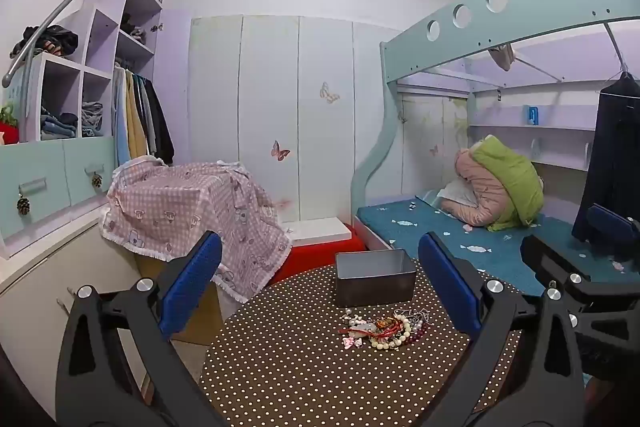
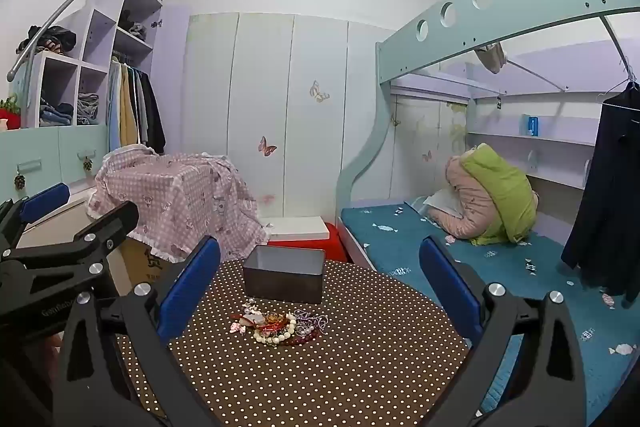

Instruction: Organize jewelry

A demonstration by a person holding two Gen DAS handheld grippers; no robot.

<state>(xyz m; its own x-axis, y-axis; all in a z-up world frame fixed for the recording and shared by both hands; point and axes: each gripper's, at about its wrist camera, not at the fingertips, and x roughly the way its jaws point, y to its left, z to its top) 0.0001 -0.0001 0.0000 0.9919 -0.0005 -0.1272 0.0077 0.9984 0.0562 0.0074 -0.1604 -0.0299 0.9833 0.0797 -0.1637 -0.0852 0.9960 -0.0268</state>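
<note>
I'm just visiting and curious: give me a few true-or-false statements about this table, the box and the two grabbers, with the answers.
1. The jewelry pile lies inside the metal box. False: it lies on the polka-dot table, in front of the box.
2. The box has no lid on it. True.
3. The left gripper holds a bracelet. False: it is open, holding nothing.
4. The right gripper is open. True.
5. The table cover is striped. False: dotted.

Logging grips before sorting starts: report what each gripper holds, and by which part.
Nothing is held. The left gripper and right gripper both stand open and empty, short of the jewelry pile on the table in front of the metal tin.
</note>
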